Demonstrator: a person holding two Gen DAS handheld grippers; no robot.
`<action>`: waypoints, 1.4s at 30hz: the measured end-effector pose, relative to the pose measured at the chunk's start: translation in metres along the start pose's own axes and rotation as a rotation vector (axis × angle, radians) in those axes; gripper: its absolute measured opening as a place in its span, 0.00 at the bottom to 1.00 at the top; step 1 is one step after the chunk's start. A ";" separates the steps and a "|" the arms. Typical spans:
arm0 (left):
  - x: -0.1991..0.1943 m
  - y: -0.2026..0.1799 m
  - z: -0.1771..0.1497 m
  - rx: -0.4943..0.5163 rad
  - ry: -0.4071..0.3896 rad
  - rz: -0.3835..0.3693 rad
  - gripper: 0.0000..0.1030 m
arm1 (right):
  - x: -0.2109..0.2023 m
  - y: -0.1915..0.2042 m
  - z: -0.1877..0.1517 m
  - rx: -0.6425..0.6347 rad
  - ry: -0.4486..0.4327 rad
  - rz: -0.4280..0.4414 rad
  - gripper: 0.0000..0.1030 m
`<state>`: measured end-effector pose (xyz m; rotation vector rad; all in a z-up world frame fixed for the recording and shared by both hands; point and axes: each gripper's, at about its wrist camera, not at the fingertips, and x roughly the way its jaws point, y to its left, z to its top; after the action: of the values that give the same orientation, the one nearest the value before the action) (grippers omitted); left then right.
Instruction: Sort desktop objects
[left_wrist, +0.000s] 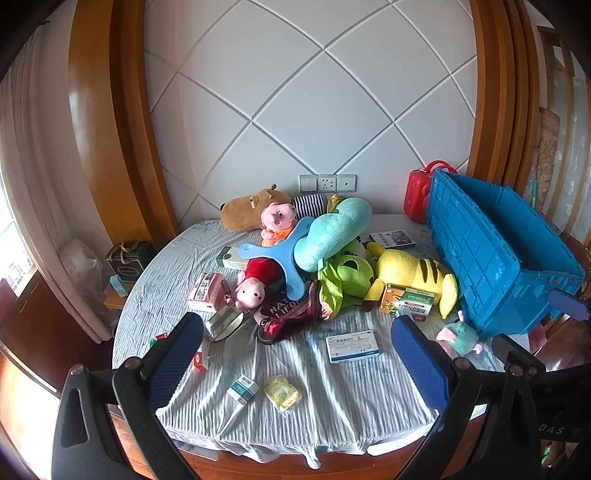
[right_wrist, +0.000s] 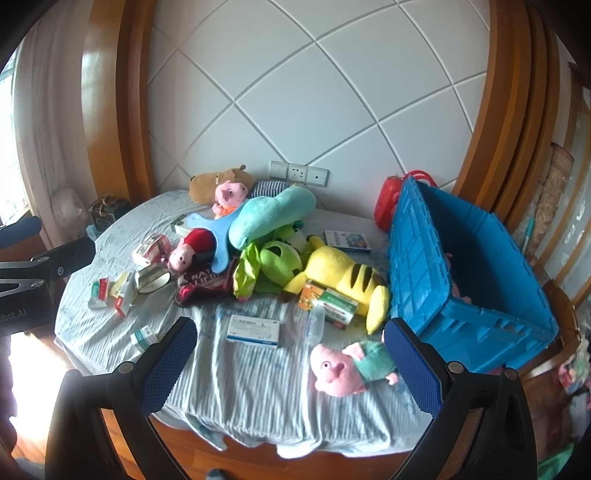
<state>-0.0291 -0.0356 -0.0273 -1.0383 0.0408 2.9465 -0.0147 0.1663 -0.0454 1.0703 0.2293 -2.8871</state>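
both grippers, left (left_wrist: 297, 334) and right (right_wrist: 290, 341), are spread apart and empty. left of the one blue crate (right_wrist: 472, 273) lie three pink pig plushes, the nearest (right_wrist: 349, 365) just beside it.

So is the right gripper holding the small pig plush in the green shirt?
No, the right gripper is open and empty; the pig plush lies on the tablecloth.

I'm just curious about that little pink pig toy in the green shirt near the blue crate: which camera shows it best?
The right wrist view: the pig toy lies whole and near, face showing, beside the blue crate. In the left wrist view it is small, at the edge, partly hidden behind a claw finger.
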 end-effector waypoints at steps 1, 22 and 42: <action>0.005 0.002 -0.001 -0.004 0.009 -0.001 1.00 | 0.004 0.002 0.000 -0.001 0.008 0.002 1.00; 0.165 0.033 -0.029 -0.037 0.214 0.041 1.00 | 0.193 0.002 -0.002 -0.125 0.160 0.213 1.00; 0.341 0.040 -0.196 -0.031 0.486 0.049 1.00 | 0.315 0.037 -0.062 -0.266 0.471 0.255 1.00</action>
<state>-0.1730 -0.0786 -0.3930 -1.7503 0.0273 2.6635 -0.2096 0.1399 -0.3015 1.5725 0.4431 -2.2704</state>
